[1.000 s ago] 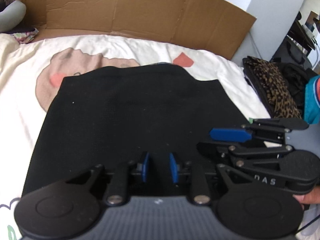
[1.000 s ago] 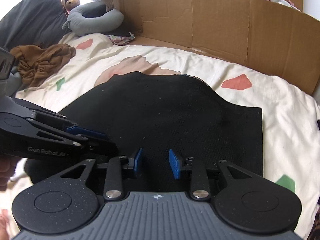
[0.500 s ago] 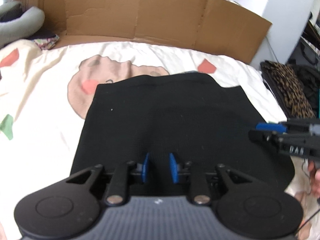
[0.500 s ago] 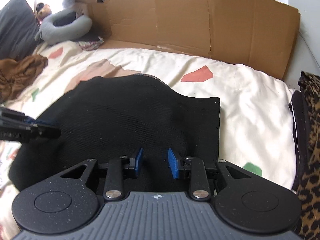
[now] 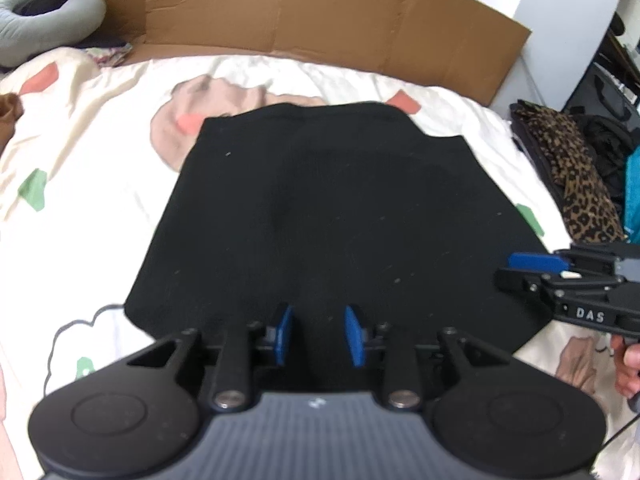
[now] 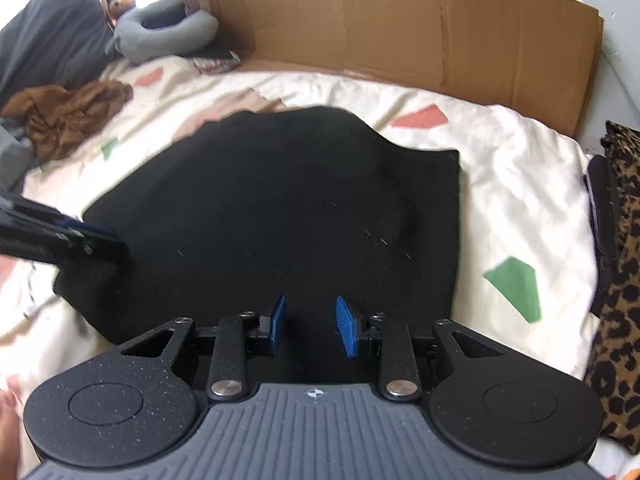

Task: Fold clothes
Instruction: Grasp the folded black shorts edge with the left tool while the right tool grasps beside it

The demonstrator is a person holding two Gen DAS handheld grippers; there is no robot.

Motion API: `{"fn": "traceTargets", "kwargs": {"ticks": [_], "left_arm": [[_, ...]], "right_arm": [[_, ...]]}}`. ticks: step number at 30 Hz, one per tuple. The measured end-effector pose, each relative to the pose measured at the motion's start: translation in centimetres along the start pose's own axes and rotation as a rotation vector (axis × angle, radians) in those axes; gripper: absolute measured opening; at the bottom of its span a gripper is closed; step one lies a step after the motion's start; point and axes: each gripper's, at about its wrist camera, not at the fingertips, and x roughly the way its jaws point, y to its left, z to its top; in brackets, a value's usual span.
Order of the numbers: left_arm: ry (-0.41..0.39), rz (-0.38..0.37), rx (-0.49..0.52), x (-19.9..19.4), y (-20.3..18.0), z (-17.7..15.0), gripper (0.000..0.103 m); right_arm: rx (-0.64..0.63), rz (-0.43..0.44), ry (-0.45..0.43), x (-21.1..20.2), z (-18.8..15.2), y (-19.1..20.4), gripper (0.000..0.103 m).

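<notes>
Black knit fabric, the garment (image 5: 332,216), lies flat on the bed (image 5: 92,168), near the centre of the patterned cream cover. Its far edge is rounded at 12 o'clock; its near edge runs under both grippers at 6 o'clock.

Left gripper (image 5: 319,334): positioned over the near edge of the garment. The blue pads (image 5: 284,334) stand apart with black fabric visible in the gap, and the jaws are opening. The pads do not press on the cloth.

Right gripper (image 6: 311,327): positioned over the near edge toward the garment's right side. Its blue pads (image 6: 346,328) are parted with a clear gap, and only fabric shows behind them. Nothing is clamped.

In the left wrist view, the right gripper appears at 3 o'clock, at the garment's right edge, with part of a hand (image 5: 628,364) behind it.

Surroundings: a cardboard panel (image 5: 320,12) stands along the far side of the bed at 12 o'clock. A grey neck pillow (image 6: 160,32) lies at 11 o'clock, and a brown crumpled cloth (image 6: 68,112) lies at 10 o'clock. A leopard-print fabric (image 6: 620,280) lies beside the bed at 3 o'clock.
</notes>
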Motion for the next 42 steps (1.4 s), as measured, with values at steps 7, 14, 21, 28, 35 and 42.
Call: {"fn": "traceTargets", "kwargs": {"ticks": [7,14,21,28,35,42], "left_arm": [[0.014,0.038,-0.047,-1.3,1.8,-1.0,0.032],[0.018,0.095,-0.092,-3.0,3.9,-2.0,0.033],[0.007,0.106,-0.125,-4.7,5.4,-2.6,0.033],[0.008,0.072,-0.129,-4.9,5.7,-3.3,0.033],[0.034,0.014,-0.117,-4.6,5.1,-4.7,0.033],[0.082,-0.002,-0.070,-3.1,4.3,-6.0,0.030]], "right_arm": [[0.034,-0.049,0.029,-0.9,-1.5,-2.1,0.033],[0.148,-0.090,0.049,-2.4,-1.9,-4.4,0.033],[0.254,-0.039,0.061,-4.0,-2.6,-5.0,0.033],[0.435,0.037,0.104,-4.2,-4.0,-5.8,0.035],[0.702,0.183,0.126,-2.4,-6.3,-7.4,0.035],[0.941,0.272,0.094,-0.6,-8.0,-8.9,0.037]]}}
